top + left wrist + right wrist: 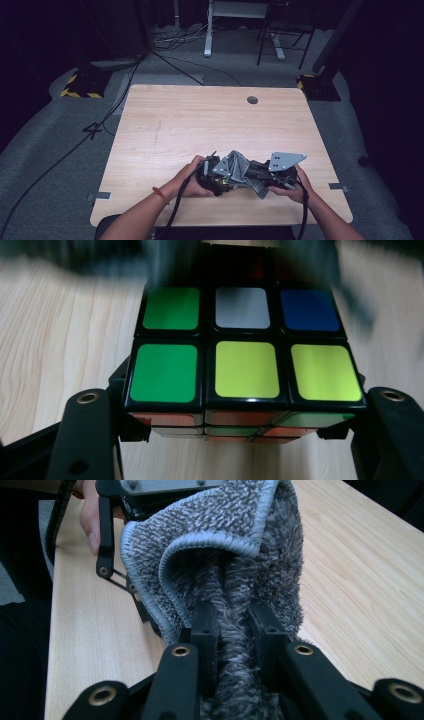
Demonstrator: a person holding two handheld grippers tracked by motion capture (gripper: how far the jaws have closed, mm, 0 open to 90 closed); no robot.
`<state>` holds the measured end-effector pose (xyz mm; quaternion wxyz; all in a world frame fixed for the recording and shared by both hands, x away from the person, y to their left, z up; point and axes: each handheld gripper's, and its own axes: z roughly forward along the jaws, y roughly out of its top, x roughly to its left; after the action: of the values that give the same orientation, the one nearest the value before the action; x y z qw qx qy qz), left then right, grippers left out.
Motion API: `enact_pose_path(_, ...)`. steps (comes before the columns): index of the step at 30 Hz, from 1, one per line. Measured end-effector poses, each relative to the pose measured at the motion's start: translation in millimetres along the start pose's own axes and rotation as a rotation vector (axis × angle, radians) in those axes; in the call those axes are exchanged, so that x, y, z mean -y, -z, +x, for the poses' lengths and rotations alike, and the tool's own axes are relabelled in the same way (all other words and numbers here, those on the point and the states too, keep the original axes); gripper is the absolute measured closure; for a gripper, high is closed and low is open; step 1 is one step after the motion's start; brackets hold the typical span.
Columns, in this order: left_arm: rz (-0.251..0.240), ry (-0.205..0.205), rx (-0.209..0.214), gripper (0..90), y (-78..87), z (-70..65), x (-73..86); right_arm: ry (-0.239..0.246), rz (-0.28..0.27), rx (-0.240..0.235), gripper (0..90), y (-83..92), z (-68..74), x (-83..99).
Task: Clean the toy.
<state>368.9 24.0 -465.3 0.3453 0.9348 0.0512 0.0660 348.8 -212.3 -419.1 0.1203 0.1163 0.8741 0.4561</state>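
Note:
A Rubik's cube (pixel 245 355) with green, yellow, white and blue stickers facing the camera sits between the two black jaws of my left gripper (pixel 245 412), which is shut on its sides. My right gripper (pixel 235 630) is shut on a bunched grey fluffy cloth (pixel 225 555). The cloth drapes against the front of the left gripper (pixel 150 487), and its blurred edge (pixel 165 260) shows over the far side of the cube. In the high view the left gripper (pixel 216 176) and the right gripper (pixel 259 176) meet near the table's front edge, with the cloth (pixel 240 167) between them.
The wooden table (pixel 200 120) has a round cable hole (pixel 252 100) at its back right. A person's hand (pixel 90 515) holds the left gripper close to the table's near edge. Cables and metal desk legs (pixel 207 30) lie on the floor beyond.

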Motion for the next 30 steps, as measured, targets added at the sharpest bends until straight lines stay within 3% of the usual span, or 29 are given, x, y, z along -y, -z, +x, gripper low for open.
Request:
enact_pose_path(5, 0.003, -0.014, -0.005, 33.5, -5.5, -4.2, -13.1, 0.006, 0.032, 0.0, 75.8, 0.2, 3.3, -0.1)
enact_pose_path(14, 0.017, -0.002, -0.029, 33.5, -10.5, -4.6, -17.8, 0.022, 0.042, -0.018, 75.4, -3.1, 8.6, -5.5)
enact_pose_path(17, 0.012, 0.011, -0.039, 33.6, -10.5, -2.9, -17.5, 0.041, 0.057, 0.009, 75.2, -7.2, 11.3, -8.5)
enact_pose_path(22, 0.001, 0.021, -0.039, 33.7, -4.9, -2.7, -15.6, 0.029, 0.061, 0.092, 75.6, -6.1, 5.6, -7.3)
enact_pose_path(30, -0.047, 0.019, -0.034, 33.7, 15.3, -4.4, -10.2, -0.018, 0.076, 0.116, 76.0, -1.7, -3.4, 3.8)
